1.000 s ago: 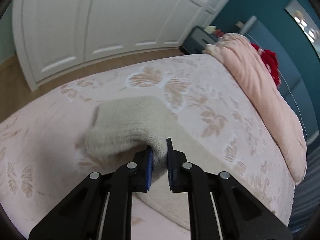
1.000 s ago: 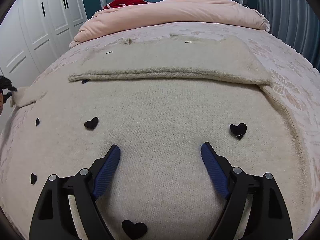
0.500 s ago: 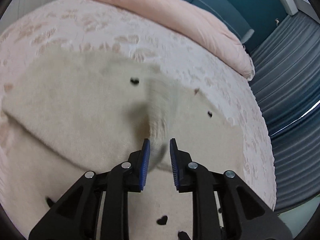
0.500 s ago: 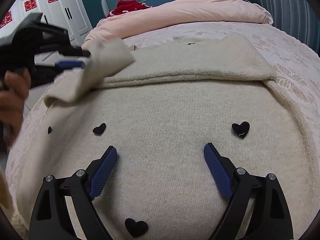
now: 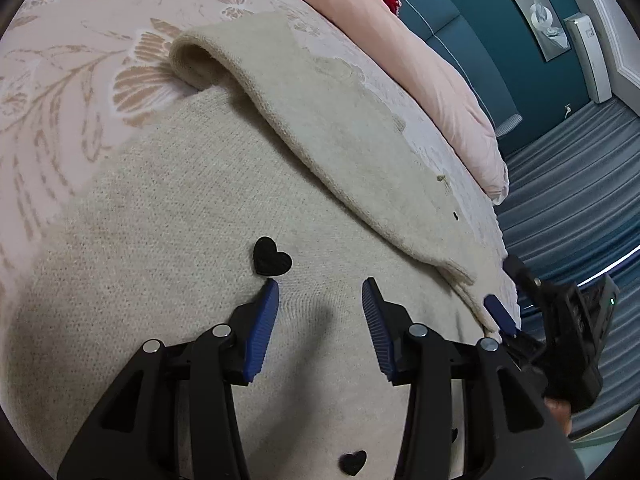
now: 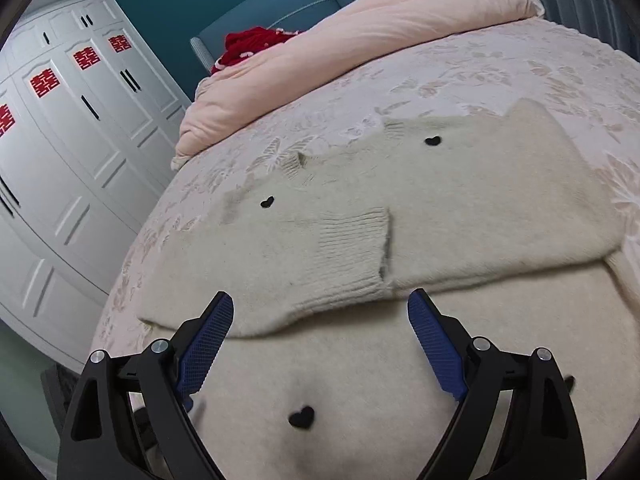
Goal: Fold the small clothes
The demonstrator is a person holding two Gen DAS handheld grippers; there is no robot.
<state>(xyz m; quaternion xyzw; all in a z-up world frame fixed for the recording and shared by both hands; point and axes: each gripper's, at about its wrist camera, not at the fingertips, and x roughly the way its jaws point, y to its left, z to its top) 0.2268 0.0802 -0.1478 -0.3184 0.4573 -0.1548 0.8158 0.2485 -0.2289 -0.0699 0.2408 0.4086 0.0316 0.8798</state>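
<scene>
A cream knit sweater (image 5: 168, 216) with small black hearts (image 5: 271, 257) lies flat on the bed. Both sleeves are folded across its body; the ribbed cuff (image 6: 352, 248) of one lies in the middle in the right wrist view. My left gripper (image 5: 320, 300) is open and empty just above the sweater body, beside a black heart. My right gripper (image 6: 320, 316) is open and empty over the sweater's lower part (image 6: 360, 380), just below the folded sleeve. The right gripper also shows at the right edge of the left wrist view (image 5: 560, 320).
The bed has a pink floral cover (image 6: 500, 64). A folded pink duvet (image 6: 360, 52) and a red garment (image 6: 248, 46) lie at the head. White wardrobe doors (image 6: 80, 152) stand to the left. Blue curtains (image 5: 560, 200) hang beyond the bed's far side.
My left gripper carried the sleeve cuff across the sweater, let it go and opened. The sleeve now lies folded over the body. My right gripper stayed open and shifted slightly.
</scene>
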